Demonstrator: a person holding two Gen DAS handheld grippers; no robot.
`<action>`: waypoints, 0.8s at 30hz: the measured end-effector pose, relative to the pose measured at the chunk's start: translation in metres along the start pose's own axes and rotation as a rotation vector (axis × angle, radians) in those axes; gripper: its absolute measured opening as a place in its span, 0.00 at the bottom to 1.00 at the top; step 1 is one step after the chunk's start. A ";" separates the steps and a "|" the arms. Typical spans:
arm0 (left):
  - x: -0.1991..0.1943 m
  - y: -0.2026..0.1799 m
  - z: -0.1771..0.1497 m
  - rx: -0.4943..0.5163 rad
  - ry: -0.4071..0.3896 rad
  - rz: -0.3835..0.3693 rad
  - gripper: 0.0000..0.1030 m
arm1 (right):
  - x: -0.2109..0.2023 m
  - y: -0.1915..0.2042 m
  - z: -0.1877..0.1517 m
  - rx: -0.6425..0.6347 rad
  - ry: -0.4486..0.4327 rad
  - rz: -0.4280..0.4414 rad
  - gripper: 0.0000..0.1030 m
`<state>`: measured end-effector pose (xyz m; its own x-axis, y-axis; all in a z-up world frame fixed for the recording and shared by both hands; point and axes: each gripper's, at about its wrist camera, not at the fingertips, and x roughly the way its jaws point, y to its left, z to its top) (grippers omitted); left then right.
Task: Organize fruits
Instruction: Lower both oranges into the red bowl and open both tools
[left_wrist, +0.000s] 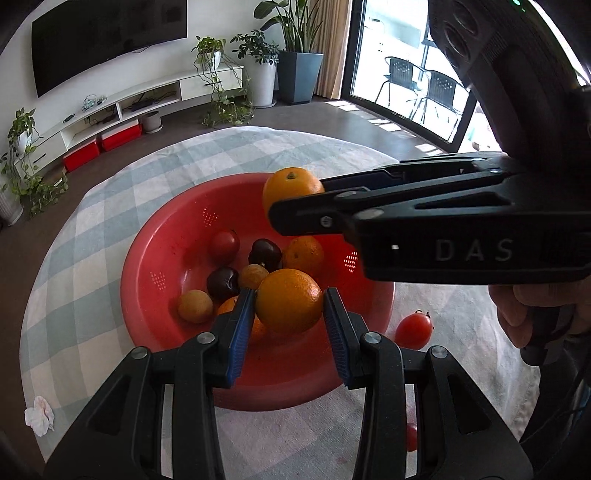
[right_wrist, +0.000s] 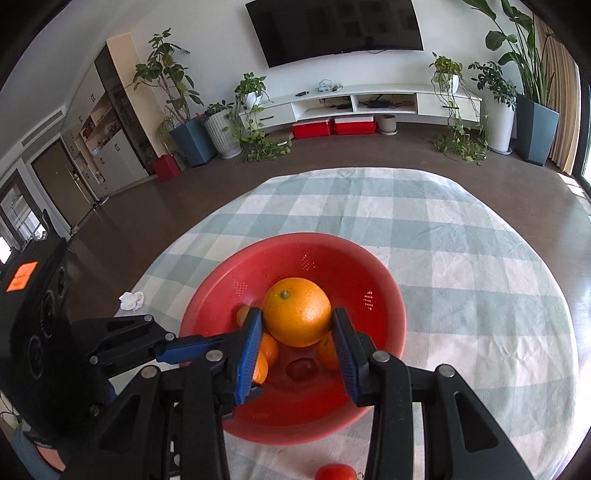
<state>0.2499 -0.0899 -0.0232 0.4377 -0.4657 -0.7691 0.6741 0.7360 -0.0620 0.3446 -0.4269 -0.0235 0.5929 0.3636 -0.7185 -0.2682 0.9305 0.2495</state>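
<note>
A red colander bowl (left_wrist: 162, 258) sits on the checked tablecloth and holds several oranges, dark plums, a tomato and small yellow fruits. My left gripper (left_wrist: 290, 317) is shut on an orange (left_wrist: 289, 300) and holds it above the bowl's near side. My right gripper (right_wrist: 297, 332) is shut on another orange (right_wrist: 297, 311) over the bowl (right_wrist: 354, 266); it also shows in the left wrist view (left_wrist: 291, 184) reaching in from the right. The left gripper shows at the lower left of the right wrist view (right_wrist: 173, 349).
A red tomato (left_wrist: 413, 329) lies on the cloth right of the bowl, also in the right wrist view (right_wrist: 335, 472). Another small tomato (left_wrist: 411, 437) lies nearer. A crumpled tissue (left_wrist: 38, 413) lies at the table's left edge. The round table's edge drops to the floor.
</note>
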 end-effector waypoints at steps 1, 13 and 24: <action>0.004 0.001 -0.001 0.000 0.004 0.003 0.35 | 0.006 0.000 0.001 -0.005 0.009 -0.009 0.40; 0.026 0.011 -0.005 -0.026 -0.003 -0.023 0.35 | 0.045 -0.002 0.001 -0.054 0.075 -0.098 0.40; 0.025 0.013 -0.007 -0.040 -0.027 -0.023 0.54 | 0.050 0.001 0.003 -0.081 0.076 -0.117 0.41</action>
<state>0.2652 -0.0883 -0.0479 0.4383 -0.4954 -0.7500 0.6603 0.7436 -0.1053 0.3762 -0.4080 -0.0570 0.5652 0.2454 -0.7876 -0.2623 0.9586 0.1104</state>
